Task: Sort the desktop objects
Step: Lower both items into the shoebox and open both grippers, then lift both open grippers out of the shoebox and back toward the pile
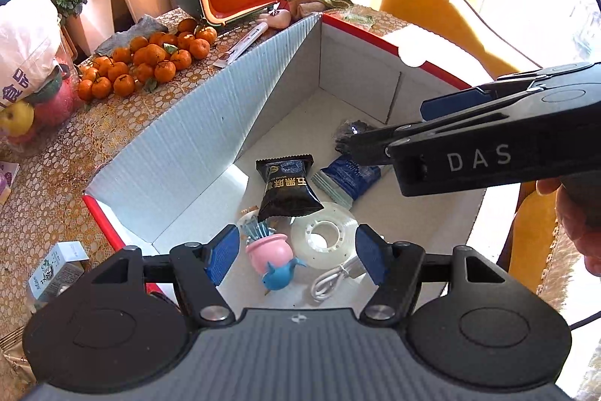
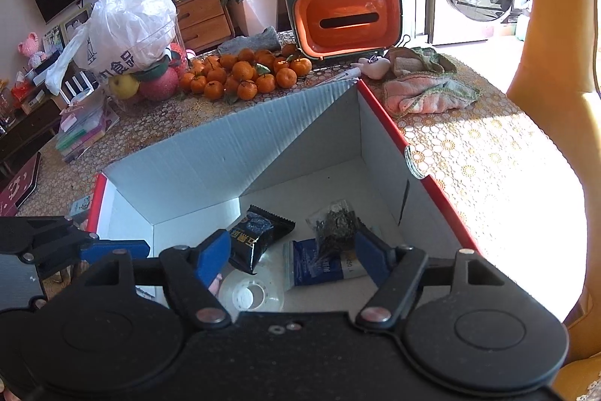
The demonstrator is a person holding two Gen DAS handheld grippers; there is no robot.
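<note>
Both pairs of fingers are spread, grasping nothing: my left gripper [image 1: 296, 250] hangs over the cardboard box [image 1: 195, 145], my right gripper [image 2: 293, 250] likewise. Inside the box: black snack packet [image 1: 287, 186] with gold characters, tape roll [image 1: 325, 235] at 4 o'clock of it, blue pouch [image 1: 349, 175] at 3 o'clock — its print too small to read. Pink pot [image 1: 268, 248] and white cable [image 1: 334, 282] lie nearest my left fingers. A dark bag [image 2: 334, 220] is partly hidden behind my right finger. "DAS" is printed on my right gripper's side.
</note>
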